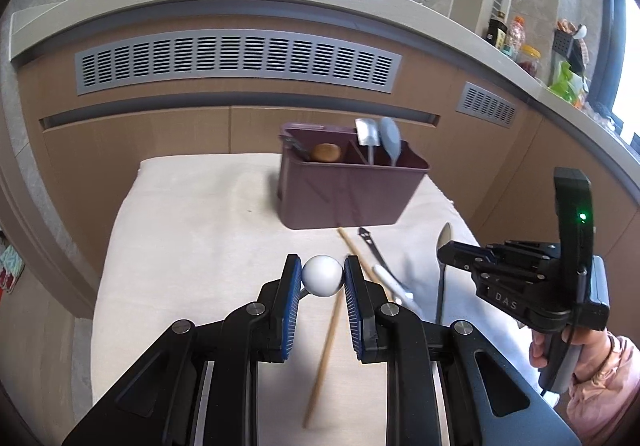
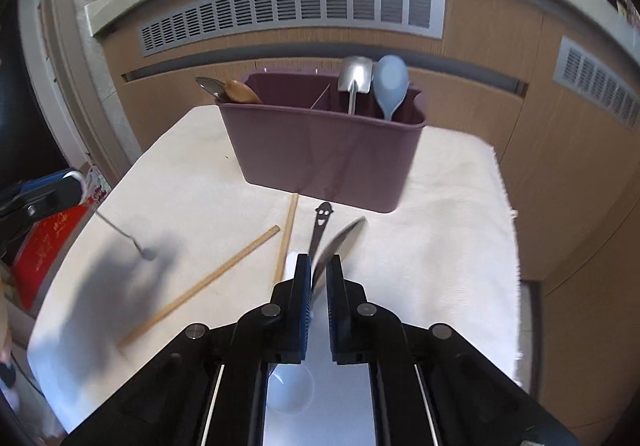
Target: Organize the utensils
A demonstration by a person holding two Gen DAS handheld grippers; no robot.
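Observation:
A purple utensil caddy (image 1: 352,189) stands at the far side of the cloth-covered table; it also shows in the right wrist view (image 2: 324,161). It holds a steel spatula (image 2: 354,75), a pale blue spoon (image 2: 390,83), a wooden spoon (image 2: 240,93) and a steel spoon. My left gripper (image 1: 322,278) is shut on a white-headed ladle (image 1: 322,274), held above the table. My right gripper (image 2: 319,274) is shut on a metal spoon (image 2: 340,242), lifted over the cloth. Two wooden chopsticks (image 2: 286,242), a black smiley-handled utensil (image 2: 320,226) and a white spoon (image 2: 290,390) lie on the cloth.
The white cloth (image 2: 440,230) covers a small table with edges at left and right. Wooden cabinets with grey vents (image 1: 240,61) stand behind. A red box (image 2: 44,246) sits off the table's left. A counter at right carries bottles and jars (image 1: 516,41).

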